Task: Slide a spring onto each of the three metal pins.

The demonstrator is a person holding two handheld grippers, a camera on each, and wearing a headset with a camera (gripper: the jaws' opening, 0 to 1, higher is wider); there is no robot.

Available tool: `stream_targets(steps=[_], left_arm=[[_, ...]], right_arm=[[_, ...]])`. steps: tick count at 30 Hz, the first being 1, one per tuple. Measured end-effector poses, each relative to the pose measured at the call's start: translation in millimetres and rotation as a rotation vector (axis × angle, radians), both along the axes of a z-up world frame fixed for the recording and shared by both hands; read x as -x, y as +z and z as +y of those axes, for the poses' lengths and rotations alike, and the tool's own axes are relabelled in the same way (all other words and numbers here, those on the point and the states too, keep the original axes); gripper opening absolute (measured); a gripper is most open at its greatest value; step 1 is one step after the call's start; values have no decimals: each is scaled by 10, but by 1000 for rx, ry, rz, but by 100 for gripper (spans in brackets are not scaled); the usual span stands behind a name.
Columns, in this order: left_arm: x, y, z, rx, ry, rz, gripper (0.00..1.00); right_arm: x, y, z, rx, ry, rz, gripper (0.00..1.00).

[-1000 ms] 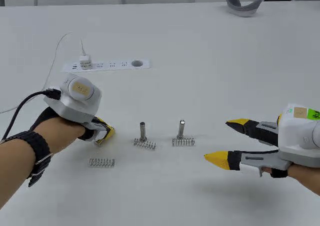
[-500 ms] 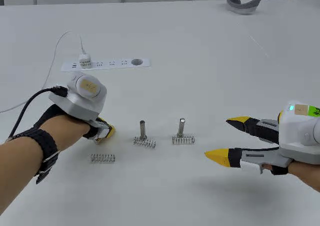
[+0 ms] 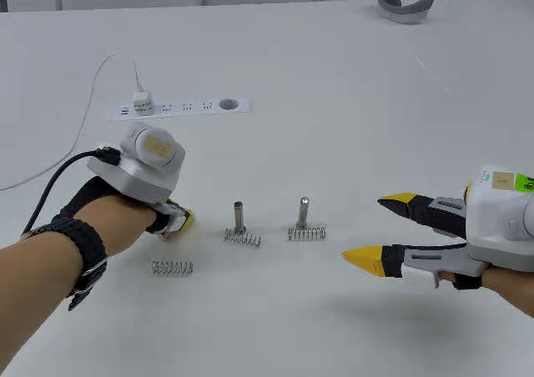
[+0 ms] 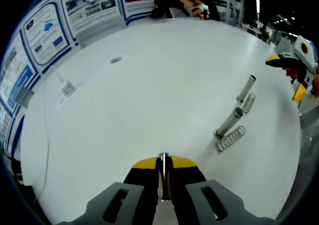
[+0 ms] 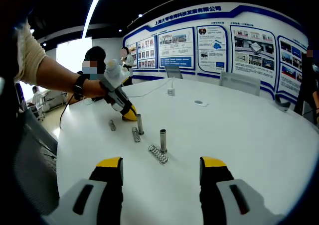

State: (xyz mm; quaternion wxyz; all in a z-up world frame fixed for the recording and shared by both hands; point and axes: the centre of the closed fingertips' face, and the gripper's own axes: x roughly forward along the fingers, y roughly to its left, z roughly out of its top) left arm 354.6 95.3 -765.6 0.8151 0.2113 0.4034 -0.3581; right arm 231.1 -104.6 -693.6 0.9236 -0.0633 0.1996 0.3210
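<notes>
table (image 3: 350, 102): big white top, holding everything else
right gripper (image 3: 381, 230): hovering right of the pins with jaws spread wide, gripping nothing
left gripper (image 3: 182, 221): down low, left of the pins, clamped tight on the third pin (image 4: 162, 172)
power strip (image 3: 179, 108): further back, white plug in
pins: left-hand pin (image 3: 239, 217) and right-hand pin (image 3: 304, 212), upright mid-table
springs: first spring (image 3: 242, 238) and second spring (image 3: 306, 233) lying flat at those pins' feet, third spring (image 3: 171, 267) loose near the left gripper

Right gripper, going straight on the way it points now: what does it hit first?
Probably the spring lying at the foot of the nearer pin, then that pin. The right gripper has open jaws; how high it rides is unclear.
</notes>
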Motion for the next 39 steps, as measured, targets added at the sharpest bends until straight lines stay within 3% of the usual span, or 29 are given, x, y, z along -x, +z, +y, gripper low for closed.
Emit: stream_targets(steps=[3,19,39], left_arm=[[14,12,5,20,11,16,7],[43,252,103,85,38,-11,7],[135,362,154,117,48,-31,7]], right_arm=[[2,18,-13,-2,-6,-5,63],[-5,-3,10,4,0,1,63],[7,-3,60,7,12,2,62]])
